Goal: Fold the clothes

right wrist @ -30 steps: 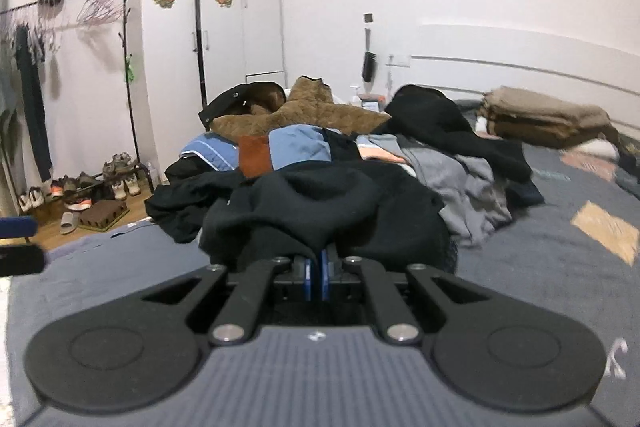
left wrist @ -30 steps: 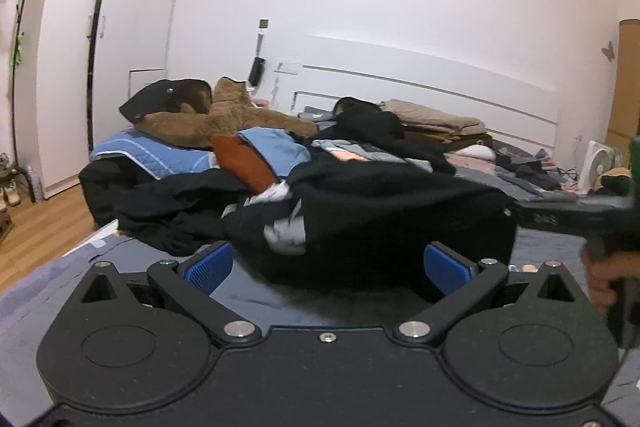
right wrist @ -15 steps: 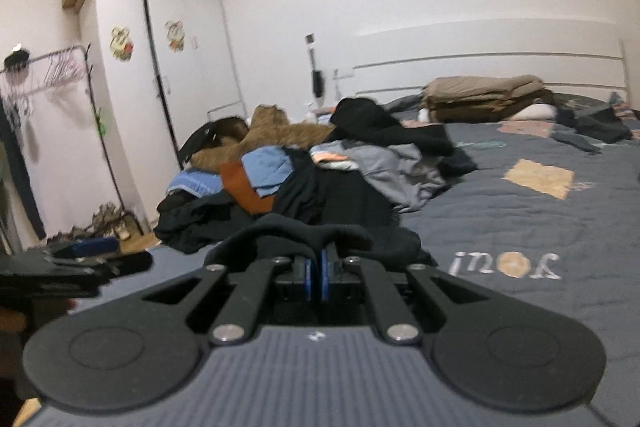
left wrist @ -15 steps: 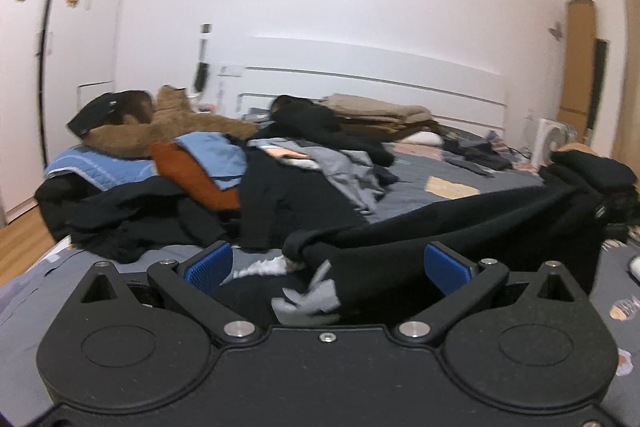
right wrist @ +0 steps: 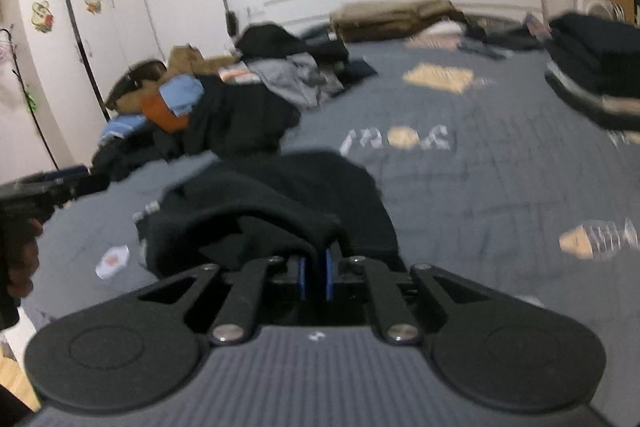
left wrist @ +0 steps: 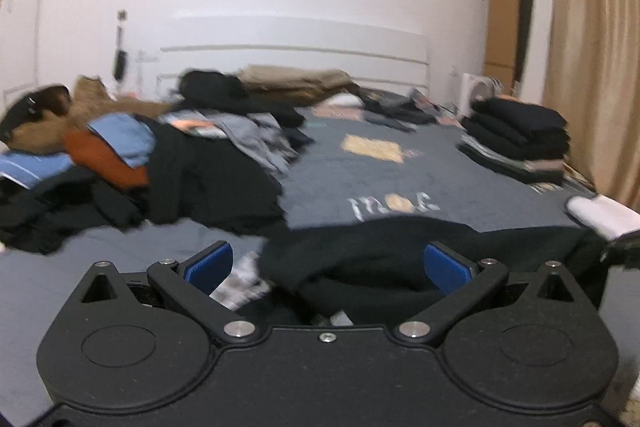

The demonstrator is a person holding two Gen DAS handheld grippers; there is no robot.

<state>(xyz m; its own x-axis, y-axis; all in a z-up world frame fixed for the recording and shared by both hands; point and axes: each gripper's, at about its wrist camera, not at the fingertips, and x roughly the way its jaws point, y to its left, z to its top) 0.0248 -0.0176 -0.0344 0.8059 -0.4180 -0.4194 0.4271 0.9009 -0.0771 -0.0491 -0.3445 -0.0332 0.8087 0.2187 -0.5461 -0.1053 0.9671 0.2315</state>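
Clothes cover the grey bedspread in both views, and a black garment lies crumpled at its near edge, between the two grippers. In the left wrist view the left gripper has its blue pads spread wide; the black garment bunches between them, touching neither pad, so nothing is gripped. This view alone shows a white sock-like item at three o'clock and a beige curtain at two o'clock. In the right wrist view the right gripper has a narrow gap between its pads and the jaws are opening; a fold of the black garment drapes over the fingertips, though blur hides whether the pads press it. Only this view shows the white wardrobe at ten o'clock. The unsorted heap sits at eleven o'clock, the folded dark stack at two o'clock.
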